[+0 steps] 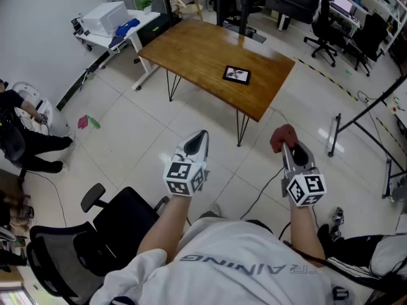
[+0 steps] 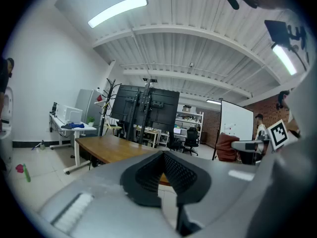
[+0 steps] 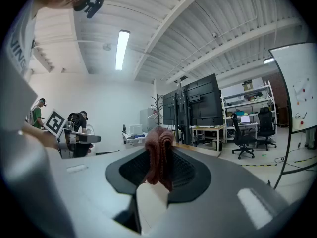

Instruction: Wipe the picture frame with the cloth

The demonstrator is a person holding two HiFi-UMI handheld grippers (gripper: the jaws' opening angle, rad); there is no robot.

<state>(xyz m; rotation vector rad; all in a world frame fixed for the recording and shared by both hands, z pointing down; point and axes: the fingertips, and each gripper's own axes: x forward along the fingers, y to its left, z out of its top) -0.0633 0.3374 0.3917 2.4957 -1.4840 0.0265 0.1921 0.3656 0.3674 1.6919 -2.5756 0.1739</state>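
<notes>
A small black picture frame (image 1: 237, 75) lies flat on the wooden table (image 1: 197, 53), toward its right end, well ahead of both grippers. My right gripper (image 1: 288, 146) is shut on a dark red cloth (image 1: 282, 136), which bunches up between its jaws (image 3: 158, 155). My left gripper (image 1: 199, 137) is shut with nothing in it; its jaws meet in the left gripper view (image 2: 162, 155). Both grippers hover over the tiled floor, short of the table's near edge. The table top (image 2: 111, 147) shows beyond the left jaws.
A black office chair (image 1: 108, 224) stands at the lower left. A white desk (image 1: 121, 27) with a printer is at the far left. A light stand (image 1: 365, 116) and cables occupy the right. Office chairs (image 1: 331, 24) sit at the far right.
</notes>
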